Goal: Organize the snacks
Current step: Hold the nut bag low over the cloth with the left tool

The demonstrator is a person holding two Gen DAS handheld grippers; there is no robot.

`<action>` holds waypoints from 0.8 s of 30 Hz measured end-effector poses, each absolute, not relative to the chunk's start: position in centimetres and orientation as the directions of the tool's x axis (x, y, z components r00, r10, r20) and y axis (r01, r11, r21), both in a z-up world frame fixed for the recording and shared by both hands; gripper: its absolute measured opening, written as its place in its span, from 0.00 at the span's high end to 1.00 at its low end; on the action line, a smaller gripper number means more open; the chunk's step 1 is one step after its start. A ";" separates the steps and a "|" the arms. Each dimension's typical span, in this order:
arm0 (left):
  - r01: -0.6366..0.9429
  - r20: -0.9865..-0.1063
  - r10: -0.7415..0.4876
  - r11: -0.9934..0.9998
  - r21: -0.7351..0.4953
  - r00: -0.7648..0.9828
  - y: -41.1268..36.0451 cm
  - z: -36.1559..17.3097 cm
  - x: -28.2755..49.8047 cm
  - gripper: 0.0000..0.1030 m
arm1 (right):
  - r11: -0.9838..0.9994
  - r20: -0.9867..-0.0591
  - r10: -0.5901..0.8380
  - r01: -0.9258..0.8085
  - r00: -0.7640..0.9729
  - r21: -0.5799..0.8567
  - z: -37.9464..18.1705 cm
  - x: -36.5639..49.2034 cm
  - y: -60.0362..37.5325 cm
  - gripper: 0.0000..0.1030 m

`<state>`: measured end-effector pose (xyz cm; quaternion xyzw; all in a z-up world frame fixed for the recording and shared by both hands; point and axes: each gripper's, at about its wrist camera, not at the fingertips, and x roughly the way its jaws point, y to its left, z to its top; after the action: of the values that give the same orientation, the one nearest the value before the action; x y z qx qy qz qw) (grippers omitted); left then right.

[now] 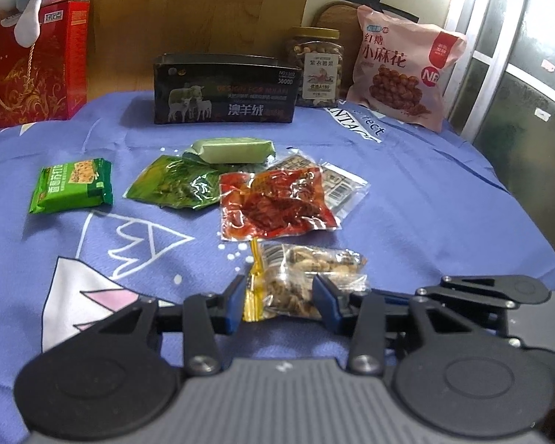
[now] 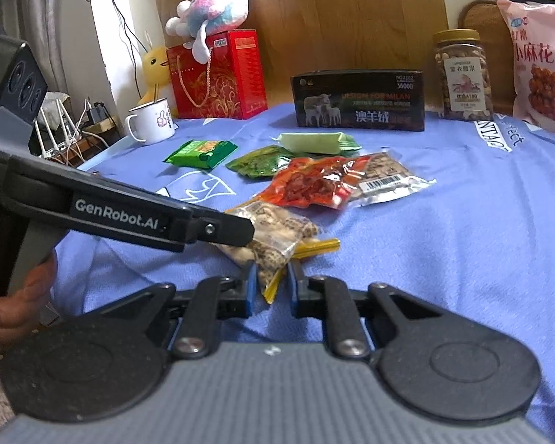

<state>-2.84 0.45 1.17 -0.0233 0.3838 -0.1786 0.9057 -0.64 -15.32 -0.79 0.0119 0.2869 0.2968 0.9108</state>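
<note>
Both grippers, left [image 1: 279,301] and right [image 2: 271,284], clamp one nut packet [image 1: 307,277] near the cloth's [image 1: 444,214] front edge. Black box [image 1: 224,92] looks empty; five packets left loose mid-cloth.

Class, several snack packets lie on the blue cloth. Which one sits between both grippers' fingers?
The clear packet with the yellow seal, nearest the cameras; the red, green and barcoded packets lie untouched farther back.
</note>
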 end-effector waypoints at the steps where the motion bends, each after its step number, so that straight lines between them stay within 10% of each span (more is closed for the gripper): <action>1: 0.304 -0.688 -0.338 0.936 -0.176 0.642 0.4 1.2 -2.9 0.61 | 0.822 -0.513 0.551 -0.534 0.658 0.197 -0.8 -0.7 -15.4 0.81; 24: 0.270 -0.714 -0.257 0.958 -0.099 0.651 -1.4 1.7 -3.1 0.61 | 0.793 -0.483 0.601 -0.553 0.637 0.256 -1.2 -0.3 -16.8 0.80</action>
<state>-3.15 -1.37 1.73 0.0083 0.3914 -0.1452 0.9086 -0.28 -16.78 -1.21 0.0422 0.2823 0.3191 0.9037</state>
